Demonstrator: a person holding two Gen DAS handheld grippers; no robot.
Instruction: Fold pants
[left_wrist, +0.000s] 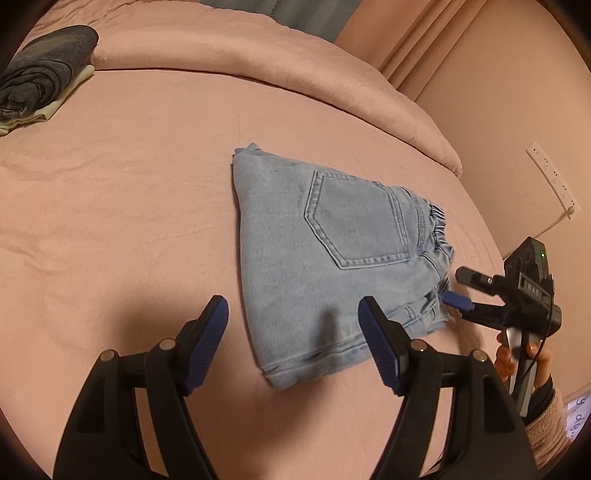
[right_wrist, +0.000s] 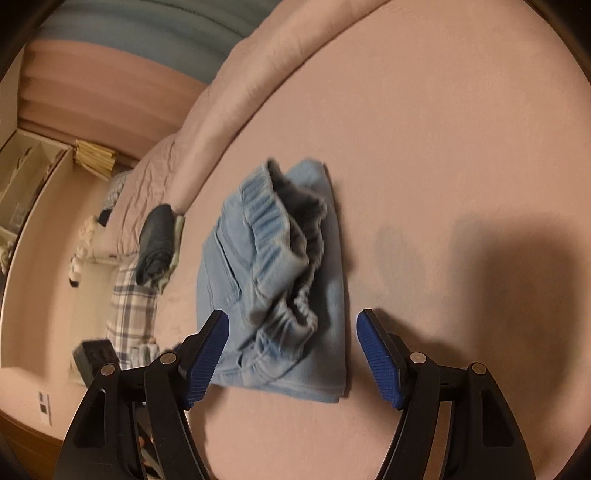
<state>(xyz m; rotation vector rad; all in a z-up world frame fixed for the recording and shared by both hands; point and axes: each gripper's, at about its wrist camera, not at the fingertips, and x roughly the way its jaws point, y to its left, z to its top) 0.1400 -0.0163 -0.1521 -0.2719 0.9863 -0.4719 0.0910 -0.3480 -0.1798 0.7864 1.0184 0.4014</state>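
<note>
Light blue denim pants (left_wrist: 332, 258) lie folded into a compact stack on the pink bed sheet, back pocket up, elastic waistband toward the right. In the right wrist view the pants (right_wrist: 280, 280) show their gathered waistband facing me. My left gripper (left_wrist: 293, 328) is open and empty, just above the stack's near edge. My right gripper (right_wrist: 291, 339) is open and empty, its fingers spread on either side of the waistband end. It also shows in the left wrist view (left_wrist: 460, 291), open beside the waistband.
A folded dark grey garment on a pale one (left_wrist: 40, 77) lies at the far left of the bed, also in the right wrist view (right_wrist: 157, 243). A rolled pink duvet (left_wrist: 295, 70) runs along the far side. A wall power strip (left_wrist: 552, 179) is at right. Checked fabric (right_wrist: 129, 317) hangs off the bed.
</note>
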